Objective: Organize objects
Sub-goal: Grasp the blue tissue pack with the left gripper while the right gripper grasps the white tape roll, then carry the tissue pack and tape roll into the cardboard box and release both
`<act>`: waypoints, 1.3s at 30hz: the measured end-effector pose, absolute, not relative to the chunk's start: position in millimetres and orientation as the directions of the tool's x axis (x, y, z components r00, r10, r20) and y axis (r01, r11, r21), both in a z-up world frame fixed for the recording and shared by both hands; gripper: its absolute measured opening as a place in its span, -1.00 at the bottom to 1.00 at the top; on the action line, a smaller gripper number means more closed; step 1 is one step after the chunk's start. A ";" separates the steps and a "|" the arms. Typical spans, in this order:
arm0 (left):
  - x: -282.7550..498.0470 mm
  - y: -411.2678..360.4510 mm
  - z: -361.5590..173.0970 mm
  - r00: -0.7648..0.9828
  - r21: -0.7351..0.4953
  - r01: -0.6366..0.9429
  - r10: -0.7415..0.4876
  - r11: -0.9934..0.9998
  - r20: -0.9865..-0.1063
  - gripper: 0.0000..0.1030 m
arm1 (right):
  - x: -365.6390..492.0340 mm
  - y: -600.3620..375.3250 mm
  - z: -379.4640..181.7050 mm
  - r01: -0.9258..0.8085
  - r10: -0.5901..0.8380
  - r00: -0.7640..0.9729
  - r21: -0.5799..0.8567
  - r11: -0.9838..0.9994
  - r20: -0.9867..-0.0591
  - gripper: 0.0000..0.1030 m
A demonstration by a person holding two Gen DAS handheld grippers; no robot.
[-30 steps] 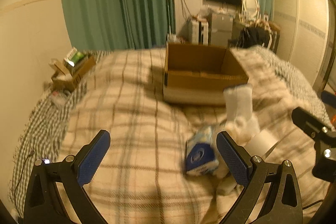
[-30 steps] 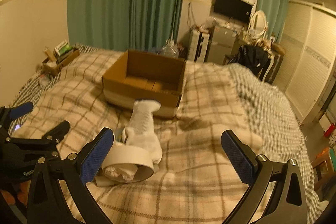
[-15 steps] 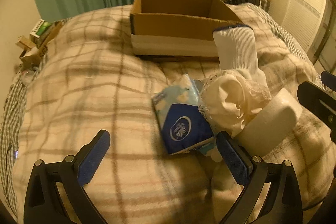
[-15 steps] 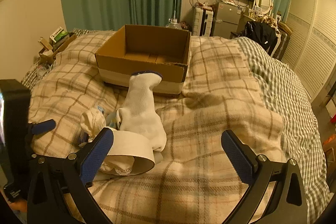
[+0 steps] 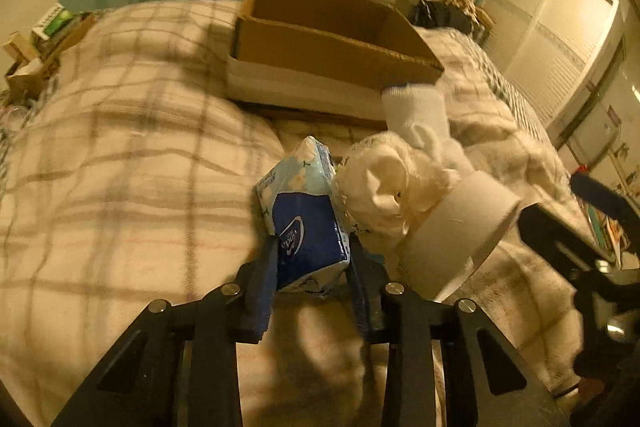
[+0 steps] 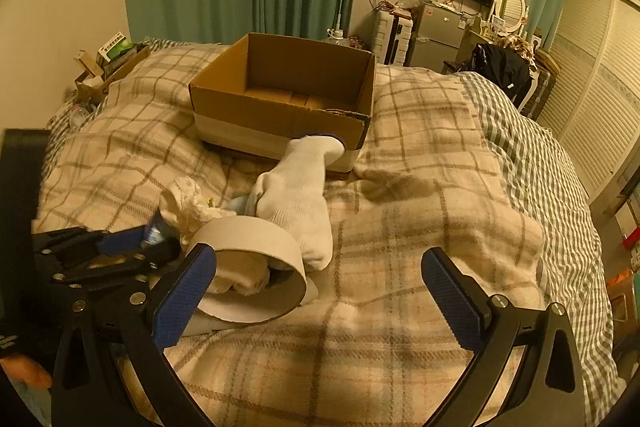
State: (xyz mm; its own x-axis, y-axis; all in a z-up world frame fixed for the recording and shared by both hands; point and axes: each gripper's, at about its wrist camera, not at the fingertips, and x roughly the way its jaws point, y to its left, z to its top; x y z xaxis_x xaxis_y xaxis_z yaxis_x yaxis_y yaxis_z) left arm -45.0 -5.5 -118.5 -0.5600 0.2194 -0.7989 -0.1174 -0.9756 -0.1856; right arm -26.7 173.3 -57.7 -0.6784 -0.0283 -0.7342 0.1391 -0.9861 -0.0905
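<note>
Plaid blanket (image 6: 400, 227) under cardboard box (image 6: 280, 95); left tongs (image 5: 310, 259) clamped on tissue pack (image 5: 308, 227), right tongs (image 6: 320, 283) apart.

A glossy blue-and-white plastic-wrapped tissue pack (image 5: 308, 223) is catching the warm light, its film creased and shiny between the left gripper (image 5: 312, 267)'s matt black arms and textured blue pads (image 5: 264, 283). Beside it, soft cream cloth (image 5: 384, 195) with a frilled, lacy edge is bunching against a smooth, matt white paper tape roll (image 5: 456, 223). A ribbed white knit sock (image 6: 300, 195) is showing a fuzzy finish. The plaid blanket (image 6: 400, 227) is looking woolly and napped, while the cardboard box (image 6: 280, 95) is showing dull brown paperboard with a pale band. The right gripper (image 6: 320, 295)'s blue pads are looking finely dimpled; round silvery metal fasteners are glinting on its black frame.
</note>
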 end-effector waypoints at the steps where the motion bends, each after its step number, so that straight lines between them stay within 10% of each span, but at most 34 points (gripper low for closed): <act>1: -40.0 -10.1 -112.9 -0.576 -0.183 -0.103 0.209 -0.978 -0.791 -0.37 | -26.9 171.9 -57.3 0.144 -0.034 -0.676 -0.086 -0.986 -0.736 0.99; 17: -38.7 -40.1 -100.3 -0.627 -0.137 -0.048 0.137 -0.989 -0.767 -0.38 | -65.0 136.4 -104.8 0.238 -0.088 -0.531 -0.048 -0.970 -0.843 0.98; 23: -36.1 -38.5 -100.2 -0.629 -0.135 -0.053 0.138 -0.989 -0.765 -0.38 | -66.2 135.0 -108.6 0.257 -0.108 -0.513 -0.033 -0.966 -0.852 0.62; 39: -21.5 -19.5 -10.5 -0.741 -0.089 -0.128 0.155 -0.988 -0.653 -0.38 | -27.3 130.6 25.9 0.308 -0.151 -0.740 -0.130 -0.942 -0.656 0.62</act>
State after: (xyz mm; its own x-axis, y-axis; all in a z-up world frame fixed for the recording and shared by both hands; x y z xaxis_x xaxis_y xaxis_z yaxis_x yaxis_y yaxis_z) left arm -21.5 -19.5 -10.5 -0.7411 0.1545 -0.6533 -0.1276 -0.9878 -0.0889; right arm -27.3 130.6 25.9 -0.7395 -0.1510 -0.6560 0.3081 -0.9424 -0.1304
